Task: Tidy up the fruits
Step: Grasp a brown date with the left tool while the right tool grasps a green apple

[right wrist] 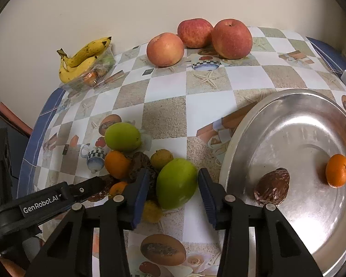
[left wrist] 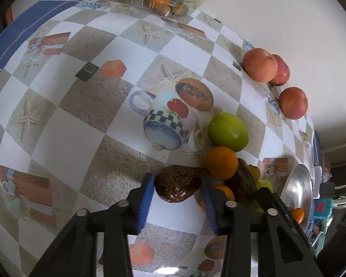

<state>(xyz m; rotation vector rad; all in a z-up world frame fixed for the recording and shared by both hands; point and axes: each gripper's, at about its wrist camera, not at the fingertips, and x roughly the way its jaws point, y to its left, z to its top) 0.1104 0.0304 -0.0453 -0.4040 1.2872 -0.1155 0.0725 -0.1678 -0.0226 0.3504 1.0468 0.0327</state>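
Fruit is piled just left of the metal tray (right wrist: pixel 242 138). A dark wrinkled fruit (left wrist: pixel 177 185) is clamped between the left gripper (left wrist: pixel 177 192) pads. A green fruit (right wrist: pixel 176 183), long axis upright, is bracketed by the right gripper (right wrist: pixel 174 190); contact is unclear, and this hand is judged nearer the tray.

Both grippers are matte black plastic, each with two angular arms cut through by triangular openings and pinned with round silver rivets. The left gripper (left wrist: pixel 178 192) and right gripper (right wrist: pixel 174 190) each carry ribbed blue pads (left wrist: pixel 145 202) inside their fingers. One black body bears white "GenRobot.AI" lettering (right wrist: pixel 40 203).
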